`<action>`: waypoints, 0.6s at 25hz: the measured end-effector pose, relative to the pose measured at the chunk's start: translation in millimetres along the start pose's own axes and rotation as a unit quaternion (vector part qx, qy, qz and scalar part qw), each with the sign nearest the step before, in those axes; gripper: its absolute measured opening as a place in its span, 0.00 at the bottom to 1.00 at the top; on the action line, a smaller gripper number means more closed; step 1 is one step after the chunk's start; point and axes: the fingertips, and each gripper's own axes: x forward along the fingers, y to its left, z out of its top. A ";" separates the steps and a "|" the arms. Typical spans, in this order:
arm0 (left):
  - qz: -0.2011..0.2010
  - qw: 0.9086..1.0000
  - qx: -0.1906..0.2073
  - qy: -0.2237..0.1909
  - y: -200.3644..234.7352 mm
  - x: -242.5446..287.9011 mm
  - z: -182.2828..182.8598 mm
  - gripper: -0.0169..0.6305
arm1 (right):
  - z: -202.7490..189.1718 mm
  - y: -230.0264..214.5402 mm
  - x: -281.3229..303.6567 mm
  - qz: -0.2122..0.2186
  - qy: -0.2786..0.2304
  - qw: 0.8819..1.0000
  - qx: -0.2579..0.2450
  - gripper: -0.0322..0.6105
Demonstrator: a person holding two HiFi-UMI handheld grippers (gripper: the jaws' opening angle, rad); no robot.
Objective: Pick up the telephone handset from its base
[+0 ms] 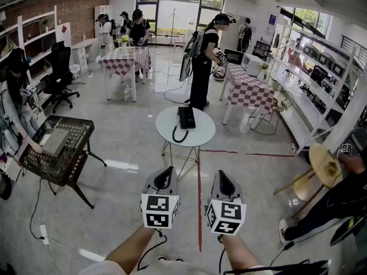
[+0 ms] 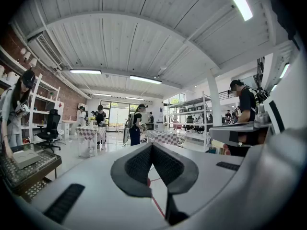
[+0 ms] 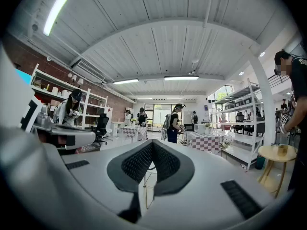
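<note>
Telephone (image 1: 187, 118) at frame centre on a round white bench (image 1: 202, 132). The handset (image 1: 182, 117) lies on the base, its long axis running from the lower to the upper edge of the frame. The cord (image 1: 179, 135) loops at lower left. Left claw (image 1: 166, 173) and right claw (image 1: 221, 177), at lower centre, are fully closed, empty and well apart from the bench.

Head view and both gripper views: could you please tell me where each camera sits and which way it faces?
Head view: on the person's head, facing down at the telephone on the round table; both forearms, left gripper and right gripper show.
Left gripper view: on that gripper, level, along its shut fingers.
Right gripper view: likewise, level, fingers shut.
Shared: both gripper views show the nearer checked table.
</note>
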 end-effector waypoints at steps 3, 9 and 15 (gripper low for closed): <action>-0.001 1.000 0.000 0.002 3.5 -2.1 -3.0 0.05 | -1.7 6.4 -0.4 0.008 -0.001 1.000 0.005 0.08; -0.006 1.000 0.000 0.004 10.8 -8.2 -5.3 0.05 | -2.4 18.6 -3.4 0.015 -0.007 0.999 0.029 0.08; -0.016 1.000 0.008 0.008 16.1 -9.4 -10.4 0.05 | -11.7 17.3 -5.7 -0.007 0.001 0.999 0.037 0.08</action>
